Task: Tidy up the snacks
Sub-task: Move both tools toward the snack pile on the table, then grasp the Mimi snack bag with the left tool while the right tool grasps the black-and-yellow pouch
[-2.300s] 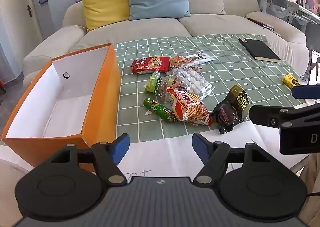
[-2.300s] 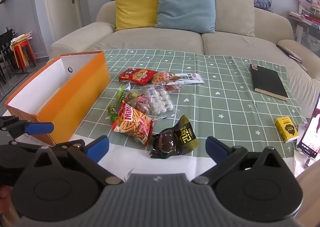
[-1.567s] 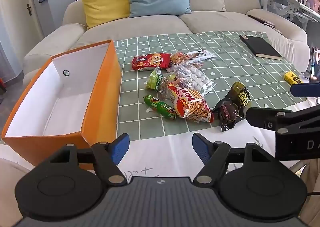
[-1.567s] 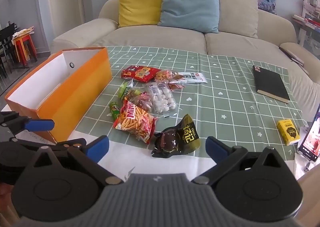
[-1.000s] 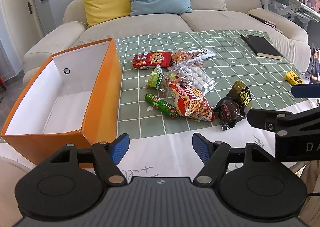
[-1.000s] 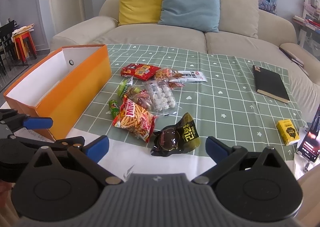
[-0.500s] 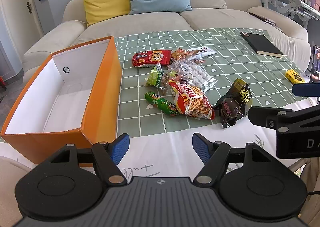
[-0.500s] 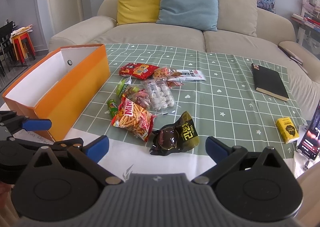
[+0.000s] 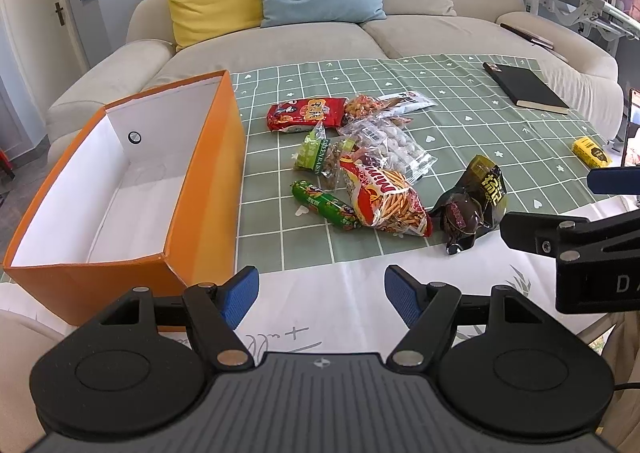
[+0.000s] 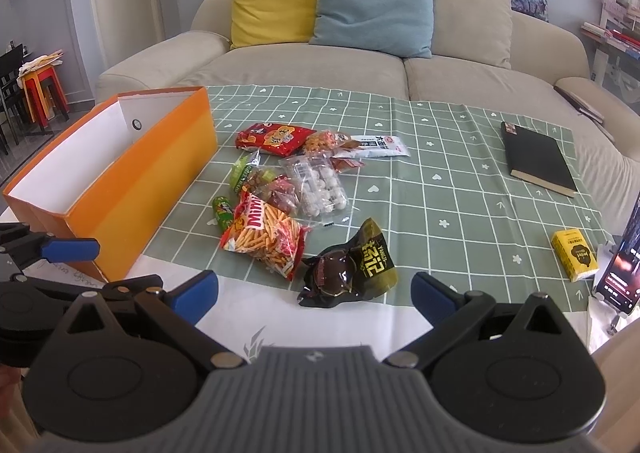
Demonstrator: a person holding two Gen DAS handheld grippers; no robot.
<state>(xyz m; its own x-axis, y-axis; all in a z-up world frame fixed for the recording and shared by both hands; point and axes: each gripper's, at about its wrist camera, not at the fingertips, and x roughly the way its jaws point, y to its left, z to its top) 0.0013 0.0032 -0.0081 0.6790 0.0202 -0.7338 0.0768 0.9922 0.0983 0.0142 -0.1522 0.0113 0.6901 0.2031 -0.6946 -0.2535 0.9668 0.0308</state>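
I see a table under a green checked cloth (image 10: 460,189) carrying an orange box (image 10: 132,189), a snack pile (image 10: 288,189), a black book (image 10: 536,157) and a yellow pack (image 10: 574,255).

The left gripper (image 9: 321,295) is held low and level, its two blue-padded fingers (image 9: 239,295) spread wide apart with nothing between them. The right gripper (image 10: 315,297) sits in much the same pose, pointing forward, its blue pads (image 10: 431,298) even wider apart and likewise empty. The two are held side by side, close enough that each shows at the edge of the other's wrist view: the right gripper's black body at the right of the left view, the left gripper's fingers at the left of the right view.
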